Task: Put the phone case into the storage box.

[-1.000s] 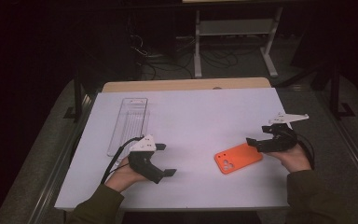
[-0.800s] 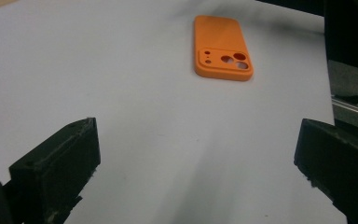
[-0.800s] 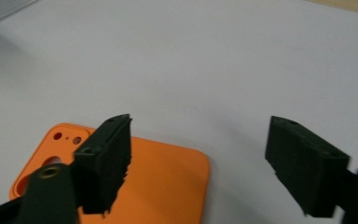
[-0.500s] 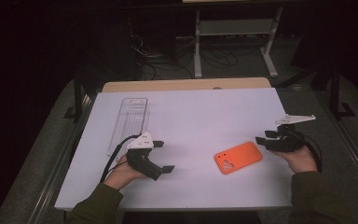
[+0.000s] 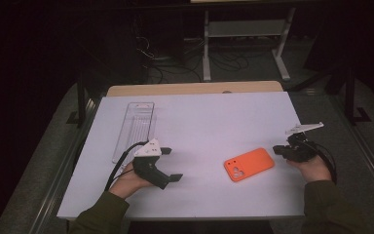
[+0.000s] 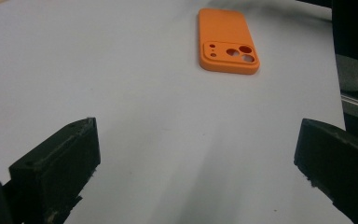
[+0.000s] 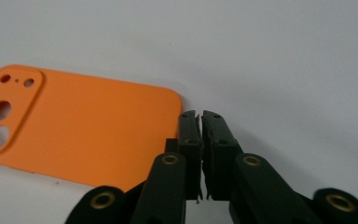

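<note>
An orange phone case (image 5: 249,164) lies flat on the white table (image 5: 199,117), camera cut-outs facing up. My right gripper (image 5: 276,150) sits just right of the case, low over the table. In the right gripper view its jaws (image 7: 200,116) have just been closing and now meet, with nothing between them, beside the case's corner (image 7: 74,126). My left gripper (image 5: 173,164) rests at the front left, jaws wide apart and empty (image 6: 196,154). It points across bare table toward the case (image 6: 227,40).
A clear plastic tray (image 5: 135,129) lies at the back left of the table, behind the left hand. A wooden board edge (image 5: 195,88) runs along the far side. Dark floor, cables and a metal stand (image 5: 243,29) lie beyond.
The right gripper's jaws have gone from wide apart to closed, with nothing caught between them. Both hands have hardly moved, and the case lies where it was.
</note>
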`<action>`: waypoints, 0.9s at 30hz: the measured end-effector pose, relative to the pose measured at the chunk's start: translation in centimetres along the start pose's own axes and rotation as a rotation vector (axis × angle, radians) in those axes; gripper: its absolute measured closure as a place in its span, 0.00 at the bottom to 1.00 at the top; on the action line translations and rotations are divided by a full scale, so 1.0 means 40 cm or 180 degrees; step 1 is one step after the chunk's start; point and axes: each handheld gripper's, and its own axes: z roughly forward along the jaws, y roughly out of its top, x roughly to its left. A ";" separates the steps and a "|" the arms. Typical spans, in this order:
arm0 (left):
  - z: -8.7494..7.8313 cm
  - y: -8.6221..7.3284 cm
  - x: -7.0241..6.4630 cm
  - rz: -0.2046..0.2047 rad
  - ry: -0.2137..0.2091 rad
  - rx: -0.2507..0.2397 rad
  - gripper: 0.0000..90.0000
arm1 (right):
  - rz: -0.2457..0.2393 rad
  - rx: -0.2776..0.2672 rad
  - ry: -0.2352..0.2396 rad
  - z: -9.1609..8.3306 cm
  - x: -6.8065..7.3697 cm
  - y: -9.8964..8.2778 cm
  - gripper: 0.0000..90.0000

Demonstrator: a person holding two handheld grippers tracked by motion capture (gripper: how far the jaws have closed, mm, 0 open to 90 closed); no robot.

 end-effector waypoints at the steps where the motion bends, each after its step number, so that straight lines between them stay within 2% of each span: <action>1: 0.000 0.000 0.000 -0.0002 -0.0001 0.0000 0.00 | -0.0015 0.0020 0.0010 0.002 0.000 0.000 0.97; 7: -0.002 0.000 0.001 0.0007 -0.0009 -0.0008 0.00 | -0.0112 0.0155 0.0001 0.015 0.008 -0.004 0.98; 13: -0.004 0.000 0.002 0.0004 -0.0016 0.0004 0.00 | -0.0156 0.0211 -0.0001 0.029 0.013 -0.006 0.98; 14: -0.004 0.000 0.003 0.0015 -0.0017 0.0011 0.00 | -0.0201 0.0207 -0.0017 0.031 0.011 -0.006 0.98; 15: -0.004 0.000 0.003 0.0011 -0.0020 0.0005 0.00 | -0.0164 0.0229 -0.0013 0.033 0.014 -0.007 0.98; 19: -0.004 -0.001 0.003 0.0006 -0.0025 -0.0015 0.00 | -0.0233 0.0223 -0.0018 0.041 0.011 -0.007 0.97; 21: -0.004 -0.001 0.003 0.0007 -0.0025 -0.0014 0.00 | -0.0201 0.0259 -0.0003 0.041 0.015 -0.007 0.97; 23: -0.005 -0.001 0.002 -0.0007 -0.0030 -0.0024 0.00 | -0.0264 0.0228 -0.0009 0.044 0.014 -0.006 0.97; 27: -0.005 -0.002 0.002 0.0002 -0.0026 -0.0025 0.00 | -0.0226 0.0272 -0.0007 0.046 0.017 -0.006 0.97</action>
